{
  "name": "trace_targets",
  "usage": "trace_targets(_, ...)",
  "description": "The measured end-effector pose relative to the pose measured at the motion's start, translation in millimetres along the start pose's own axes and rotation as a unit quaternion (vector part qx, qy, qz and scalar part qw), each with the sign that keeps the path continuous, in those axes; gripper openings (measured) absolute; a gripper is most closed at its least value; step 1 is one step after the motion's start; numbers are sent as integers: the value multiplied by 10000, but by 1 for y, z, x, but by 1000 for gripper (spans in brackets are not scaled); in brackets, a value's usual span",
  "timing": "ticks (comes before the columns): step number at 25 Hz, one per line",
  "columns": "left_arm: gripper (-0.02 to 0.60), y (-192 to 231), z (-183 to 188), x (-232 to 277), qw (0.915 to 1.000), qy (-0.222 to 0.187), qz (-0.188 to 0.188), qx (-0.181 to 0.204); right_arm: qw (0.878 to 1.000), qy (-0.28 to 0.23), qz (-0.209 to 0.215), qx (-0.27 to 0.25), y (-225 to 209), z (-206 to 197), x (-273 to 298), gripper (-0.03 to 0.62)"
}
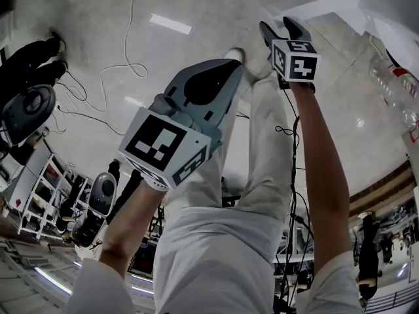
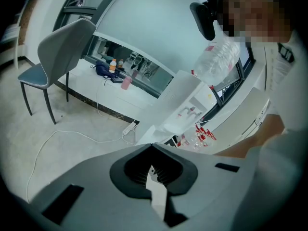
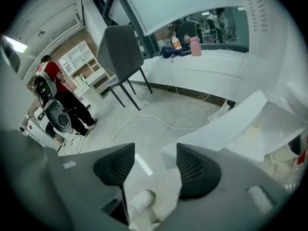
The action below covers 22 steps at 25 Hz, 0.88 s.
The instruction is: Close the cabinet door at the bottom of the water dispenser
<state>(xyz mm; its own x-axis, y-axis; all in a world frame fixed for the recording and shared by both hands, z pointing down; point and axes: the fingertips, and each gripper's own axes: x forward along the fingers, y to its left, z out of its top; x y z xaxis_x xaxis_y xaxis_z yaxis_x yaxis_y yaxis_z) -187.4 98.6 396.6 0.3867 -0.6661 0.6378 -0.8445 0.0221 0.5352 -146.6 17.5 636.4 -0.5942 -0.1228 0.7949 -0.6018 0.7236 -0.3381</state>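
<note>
The white water dispenser (image 2: 190,105) stands on the floor with a clear water bottle (image 2: 219,59) on top. Its bottom cabinet door (image 3: 226,124) hangs open, and several red-capped items (image 2: 202,134) show inside. My right gripper (image 3: 155,148) is open, and the door's near corner lies between its jaws, close to the right pad (image 3: 195,167); whether they touch I cannot tell. In the head view this gripper (image 1: 278,26) reaches down to the door (image 1: 321,8). My left gripper (image 2: 151,146) is shut on nothing and hangs back above the floor (image 1: 232,61).
A grey chair (image 3: 120,47) stands on the floor left of the dispenser. A white cable (image 3: 149,119) runs across the floor to a power strip (image 2: 130,126). A person in red (image 3: 53,81) stands by equipment at far left. My own shoe (image 3: 142,198) is below the jaws.
</note>
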Motion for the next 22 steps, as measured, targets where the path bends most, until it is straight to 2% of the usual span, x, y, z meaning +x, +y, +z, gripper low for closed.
trace_targets(7, 2, -8, -3, 6, 10000, 33, -44, 46, 9999, 34, 3, 105, -4, -6, 0, 268)
trace_targets(17, 2, -24, -4, 23, 9996, 116, -193, 183, 9986, 54, -439, 276, -18, -32, -14, 268)
trace_targets(22, 2, -29, -4, 29, 9989, 222, -281, 300, 9967, 57, -522, 620, -29, -47, -23, 268)
